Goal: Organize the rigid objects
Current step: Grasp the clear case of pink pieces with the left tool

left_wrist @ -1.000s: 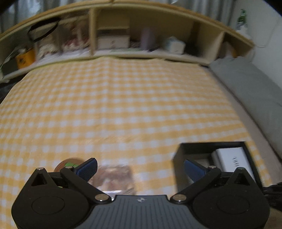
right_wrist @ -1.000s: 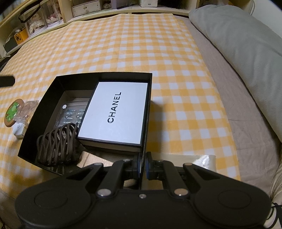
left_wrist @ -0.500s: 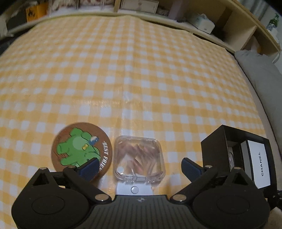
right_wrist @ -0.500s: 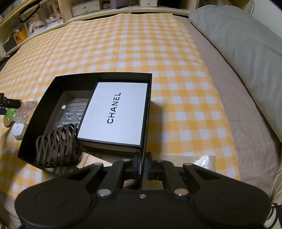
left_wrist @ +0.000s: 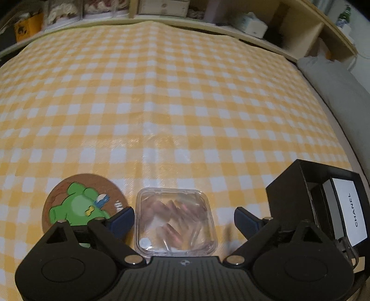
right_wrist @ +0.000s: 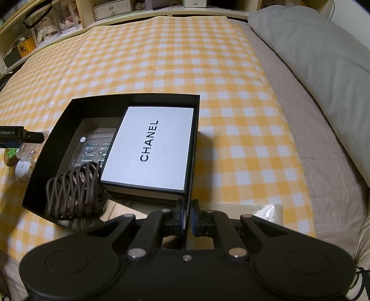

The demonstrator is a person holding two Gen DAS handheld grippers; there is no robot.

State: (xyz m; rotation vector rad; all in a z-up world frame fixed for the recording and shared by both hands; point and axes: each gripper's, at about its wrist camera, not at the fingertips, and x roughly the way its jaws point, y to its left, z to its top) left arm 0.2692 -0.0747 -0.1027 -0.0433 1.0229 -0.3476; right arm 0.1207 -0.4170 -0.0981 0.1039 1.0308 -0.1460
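My left gripper (left_wrist: 182, 218) is open, its blue fingertips on either side of a clear plastic case (left_wrist: 174, 220) of pinkish pieces lying on the yellow checked cloth. A round cork coaster with a green frog (left_wrist: 81, 206) lies just left of the case. My right gripper (right_wrist: 187, 216) is shut on the near wall of the open black box (right_wrist: 76, 106). In the box lie a white CHANEL box (right_wrist: 150, 148), a brown claw clip (right_wrist: 74, 189) and a clear blister pack (right_wrist: 92, 148). The black box also shows at the right of the left wrist view (left_wrist: 286, 194).
A small white round object (right_wrist: 23, 169) lies left of the black box. A grey pillow (right_wrist: 319, 53) lies along the right side. Wooden shelves (left_wrist: 231, 14) with boxes and clutter stand at the far edge. A shiny wrapped item (right_wrist: 270, 213) sits near my right gripper.
My left gripper has tilted down and moved in over the clear case, which now lies between its open fingers. The right gripper has stayed shut on the box wall.
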